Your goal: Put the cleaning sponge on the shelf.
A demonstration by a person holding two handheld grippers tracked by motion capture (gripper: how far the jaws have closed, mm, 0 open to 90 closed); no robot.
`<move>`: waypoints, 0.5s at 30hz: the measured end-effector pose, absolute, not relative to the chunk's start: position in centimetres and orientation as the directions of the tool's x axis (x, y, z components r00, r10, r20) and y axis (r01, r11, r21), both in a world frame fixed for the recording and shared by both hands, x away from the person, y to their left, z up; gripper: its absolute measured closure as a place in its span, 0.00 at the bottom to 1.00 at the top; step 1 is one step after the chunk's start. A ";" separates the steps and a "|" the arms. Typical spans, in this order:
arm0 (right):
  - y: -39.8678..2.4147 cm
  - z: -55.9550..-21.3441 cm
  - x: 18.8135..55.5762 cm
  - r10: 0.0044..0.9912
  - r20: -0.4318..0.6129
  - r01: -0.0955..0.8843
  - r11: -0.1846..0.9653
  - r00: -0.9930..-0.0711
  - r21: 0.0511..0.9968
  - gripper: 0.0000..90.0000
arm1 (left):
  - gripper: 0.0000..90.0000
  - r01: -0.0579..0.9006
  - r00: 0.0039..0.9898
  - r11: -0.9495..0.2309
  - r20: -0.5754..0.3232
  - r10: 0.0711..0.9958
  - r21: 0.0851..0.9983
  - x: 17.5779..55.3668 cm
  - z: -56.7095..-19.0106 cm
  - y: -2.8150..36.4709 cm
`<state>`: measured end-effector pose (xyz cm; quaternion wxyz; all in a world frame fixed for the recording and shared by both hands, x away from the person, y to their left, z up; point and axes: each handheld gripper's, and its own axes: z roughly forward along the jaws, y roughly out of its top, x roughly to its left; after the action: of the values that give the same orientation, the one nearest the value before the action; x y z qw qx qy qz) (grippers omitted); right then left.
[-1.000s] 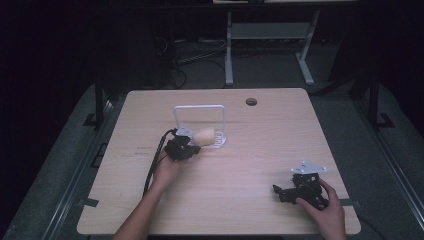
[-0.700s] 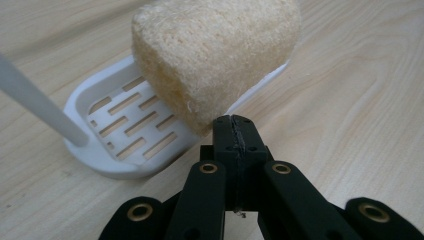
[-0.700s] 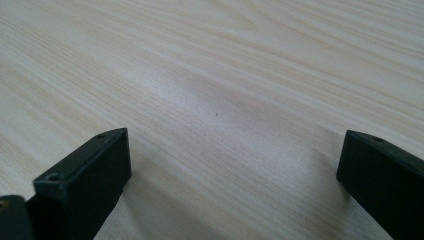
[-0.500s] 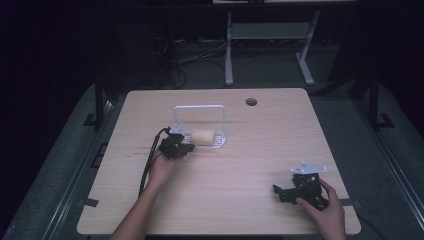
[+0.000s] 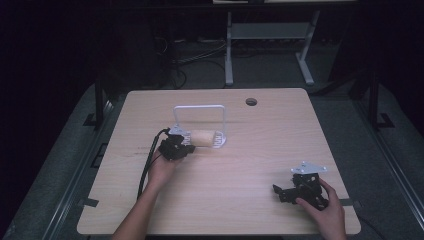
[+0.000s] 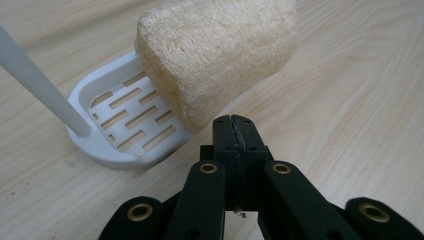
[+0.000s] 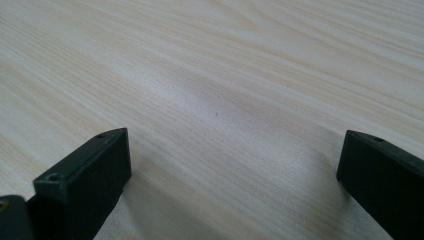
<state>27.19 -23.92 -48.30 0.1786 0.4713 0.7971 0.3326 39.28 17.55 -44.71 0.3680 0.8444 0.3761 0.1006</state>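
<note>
A tan loofah sponge [image 5: 202, 136] lies on its side, its far end resting on a white slotted soap tray [image 5: 218, 142] with a tall white wire hoop [image 5: 200, 106] over it. My left gripper [image 5: 189, 146] sits just left of the sponge, held low over the table. In the left gripper view its jaws are pressed together with nothing between them, and the left gripper [image 6: 233, 125] tip sits right at the sponge's [image 6: 215, 55] lower edge, beside the tray [image 6: 107, 145]. My right gripper [image 5: 280, 194] rests at the table's front right. Its jaws stand wide apart over bare wood [image 7: 235, 155].
The light wooden table [image 5: 240, 165] has a round cable hole [image 5: 251, 101] near its far edge. A black cable [image 5: 147, 165] trails from the left gripper toward the front. Dark floor and a white frame [image 5: 270, 35] lie beyond the table.
My left gripper has edged slightly to the left beside the sponge. The sponge, the tray and the right hand have stayed where they were.
</note>
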 end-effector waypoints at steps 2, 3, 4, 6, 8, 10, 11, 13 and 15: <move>-23.9 -48.3 27.2 0.870 0.029 0.633 0.335 -0.492 0.699 0.01 | 1.00 0.561 0.697 -0.445 -0.108 0.709 0.698 39.1 -44.6 17.7; -23.9 -48.3 27.2 0.870 0.028 0.632 0.335 -0.492 0.699 0.01 | 1.00 0.562 0.695 -0.443 -0.108 0.711 0.698 39.0 -44.6 17.8; -23.9 -48.3 27.2 0.870 0.028 0.632 0.335 -0.492 0.699 0.01 | 1.00 0.563 0.695 -0.446 -0.107 0.711 0.696 38.8 -44.5 17.9; -23.9 -48.3 27.2 0.870 0.029 0.633 0.335 -0.492 0.698 0.01 | 0.99 0.564 0.693 -0.445 -0.107 0.713 0.696 38.6 -44.4 18.2; -23.9 -48.3 27.2 0.870 0.028 0.632 0.335 -0.492 0.699 0.01 | 0.98 0.559 0.694 -0.447 -0.100 0.713 0.698 38.3 -44.2 18.5; -23.9 -48.3 27.2 0.870 0.029 0.632 0.335 -0.492 0.699 0.01 | 0.97 0.556 0.696 -0.446 -0.100 0.711 0.702 38.0 -43.9 18.7; -23.9 -48.3 27.2 0.870 0.029 0.632 0.335 -0.492 0.699 0.01 | 0.96 0.554 0.696 -0.445 -0.098 0.711 0.704 37.9 -43.8 18.9; -23.9 -48.3 27.2 0.870 0.028 0.632 0.335 -0.492 0.699 0.01 | 0.93 0.551 0.697 -0.445 -0.096 0.711 0.706 37.5 -43.5 19.1; -23.9 -48.3 27.2 0.870 0.028 0.632 0.335 -0.492 0.699 0.01 | 0.90 0.549 0.699 -0.447 -0.095 0.708 0.706 37.2 -43.4 19.2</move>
<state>27.19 -23.92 -48.31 0.1787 0.4712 0.7971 0.3326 37.15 19.24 -43.40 0.3709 0.8438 0.3726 0.1073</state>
